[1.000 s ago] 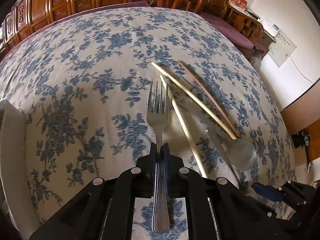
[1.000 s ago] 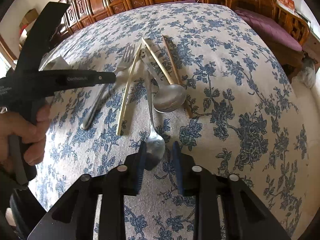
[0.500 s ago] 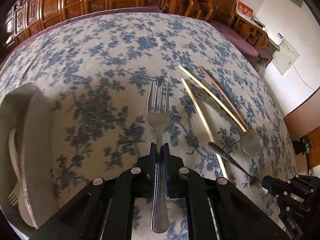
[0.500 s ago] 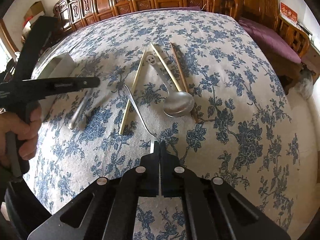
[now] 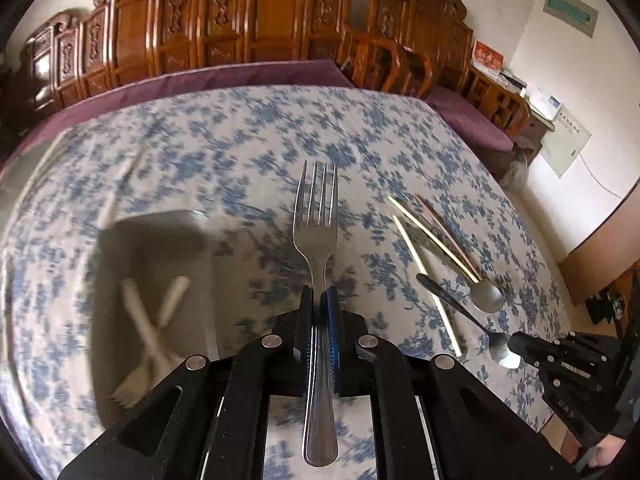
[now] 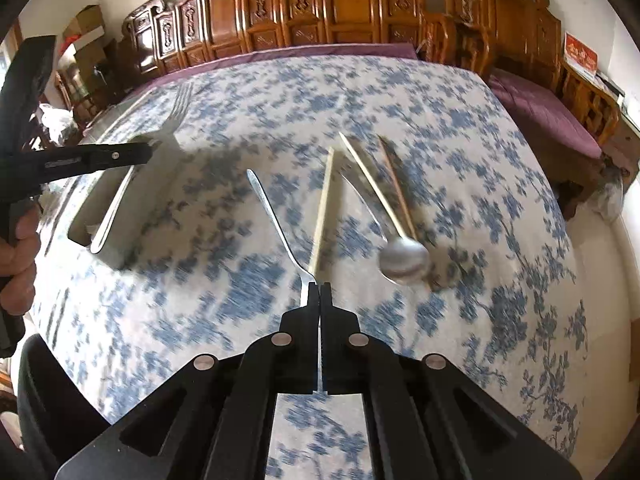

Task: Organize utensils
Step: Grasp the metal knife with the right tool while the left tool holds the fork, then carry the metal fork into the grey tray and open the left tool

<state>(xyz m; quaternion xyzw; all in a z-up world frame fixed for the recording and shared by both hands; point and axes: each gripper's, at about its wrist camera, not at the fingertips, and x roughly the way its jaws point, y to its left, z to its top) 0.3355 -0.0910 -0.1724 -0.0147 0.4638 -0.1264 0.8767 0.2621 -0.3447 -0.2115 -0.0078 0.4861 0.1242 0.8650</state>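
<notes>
The left gripper [image 5: 319, 300] is clamped on the handle of a stainless steel four-tined fork [image 5: 316, 216], tines pointing forward, held above the blue floral tablecloth [image 5: 240, 140]. The left wrist view alone shows the inside of the grey rectangular tray [image 5: 200, 224], where two pale plastic forks [image 5: 150, 328] lie crossed; this part of the view is blurred. The same view shows the right gripper [image 5: 516, 350] at the lower right, pinched on the bowl end of a small steel spoon [image 5: 460, 308] whose handle rises off the cloth. The right wrist view shows the right gripper's jaws pressed together, with the spoon handle extending forward and to the left from between them. It also shows the left gripper from the side, holding the fork over the tray, and a person's hand [image 6: 16, 264] on its grip. Both views show a larger steel spoon [image 6: 404, 262], two pale gold chopsticks [image 6: 322, 216] and one reddish-brown chopstick [image 6: 396, 188] lying together on the cloth.
</notes>
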